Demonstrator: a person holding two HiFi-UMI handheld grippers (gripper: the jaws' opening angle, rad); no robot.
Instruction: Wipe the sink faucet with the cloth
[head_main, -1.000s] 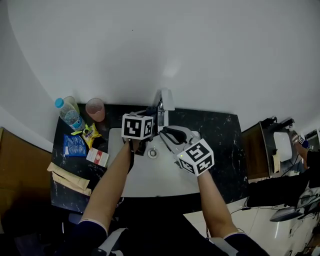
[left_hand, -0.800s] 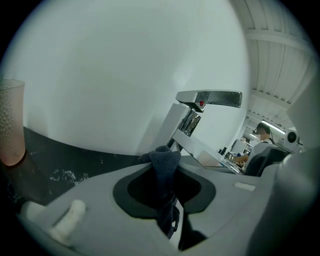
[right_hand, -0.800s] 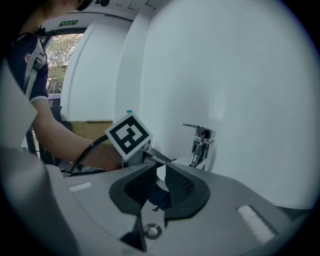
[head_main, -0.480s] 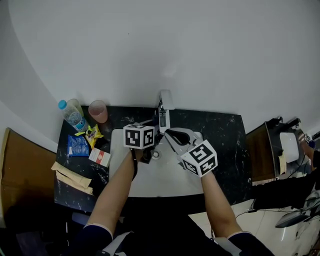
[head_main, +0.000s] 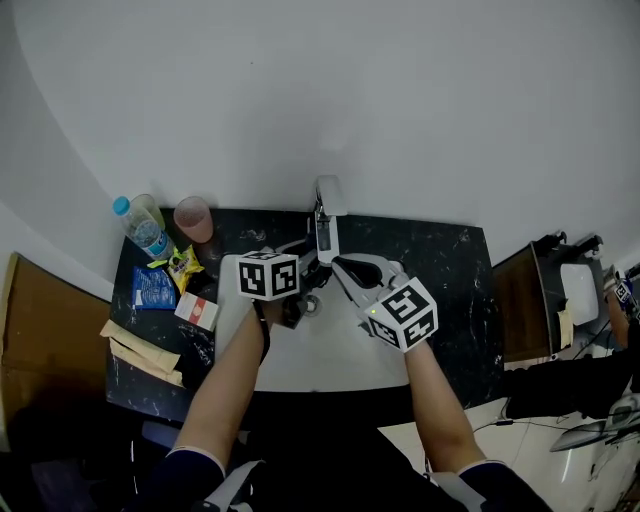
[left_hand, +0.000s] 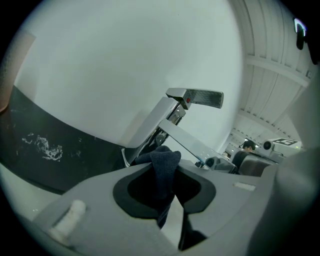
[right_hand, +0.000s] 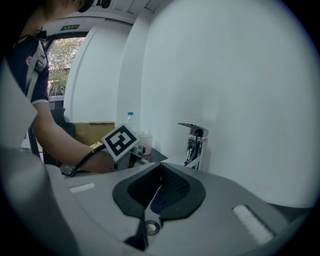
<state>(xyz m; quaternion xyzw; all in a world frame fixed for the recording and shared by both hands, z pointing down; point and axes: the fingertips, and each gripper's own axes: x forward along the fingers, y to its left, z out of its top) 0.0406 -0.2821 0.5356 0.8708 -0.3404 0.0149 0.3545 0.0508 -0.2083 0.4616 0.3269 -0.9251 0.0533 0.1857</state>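
- Change, right side: right gripper (right_hand: 161, 166) has just been closing; its jaws now meet, and nothing shows between them. It hangs over the sink (head_main: 300, 355), right of and just in front of the faucet (head_main: 326, 212).
- Change, left side: left gripper (left_hand: 165, 167) has shifted a little and rolled since a second ago. It is now just left of the faucet's base, pointing at the body.
- Cloth (left_hand: 164, 156): dark blue, pinched between the left jaws. A fold stands up past the tips, very near the faucet's lower body; cannot tell whether it touches.
- Judgement: the wiping hand is in place with the cloth and the right one is idle, so a stroke on the faucet looks about to begin.
- Writing: bottle (head_main: 140, 228), blue packet (head_main: 152, 288) and red-and-white box (head_main: 197, 313) lie on the tabletop (head_main: 445, 260) well left of the faucet; their print is too small to read.
- Marker cubes carry square patterns only.
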